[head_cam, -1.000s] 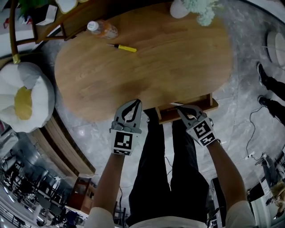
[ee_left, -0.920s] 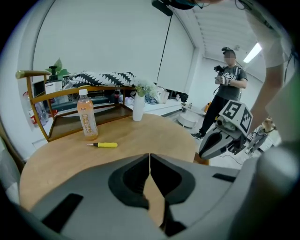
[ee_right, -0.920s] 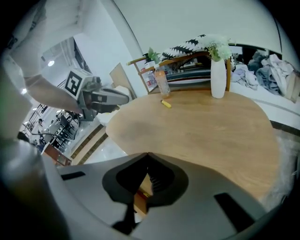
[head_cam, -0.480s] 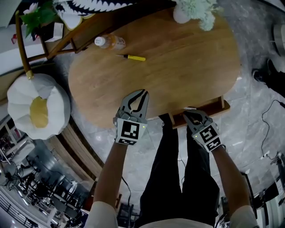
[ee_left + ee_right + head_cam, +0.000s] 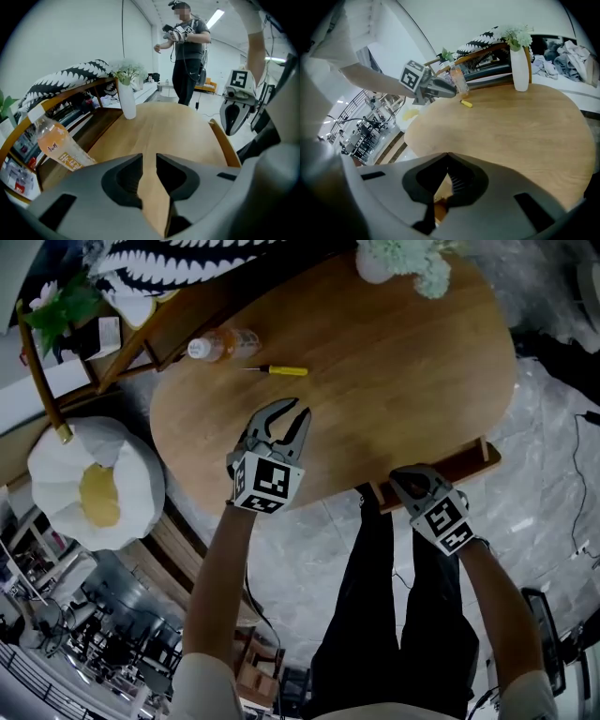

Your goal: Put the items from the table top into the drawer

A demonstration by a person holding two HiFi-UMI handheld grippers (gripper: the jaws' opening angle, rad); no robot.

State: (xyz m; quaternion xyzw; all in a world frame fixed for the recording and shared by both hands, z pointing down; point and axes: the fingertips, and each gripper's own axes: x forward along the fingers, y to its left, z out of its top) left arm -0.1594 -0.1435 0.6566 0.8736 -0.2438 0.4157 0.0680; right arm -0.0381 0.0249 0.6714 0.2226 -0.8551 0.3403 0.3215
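Items on desk [image 5: 394, 381]: bottle [image 5: 223, 343] lying at the 11 o'clock edge; screwdriver [image 5: 278, 370] just at the bottle's 4 o'clock, apart from it. Vase [image 5: 380, 259] stands at 12 o'clock.

Drawer [image 5: 473, 457]: pulled out a little at the 5 o'clock edge. Its inside can't be seen, so contents unknown.

Left claw [image 5: 292, 413]: over the desk at 7 o'clock, pointing toward bottle and screwdriver, well short of both. Jaws have just been opening and now stand moderately apart, with only bare wood between them.

Right claw [image 5: 405, 478]: at the drawer front, tips closed together, no item in them. Can't tell whether it touches the drawer.

Progress, as judged: early. The drawer looks ready, but nothing is picked up. Both items remain to be carried to 5 o'clock. The screwdriver is the nearer pick for the left claw.
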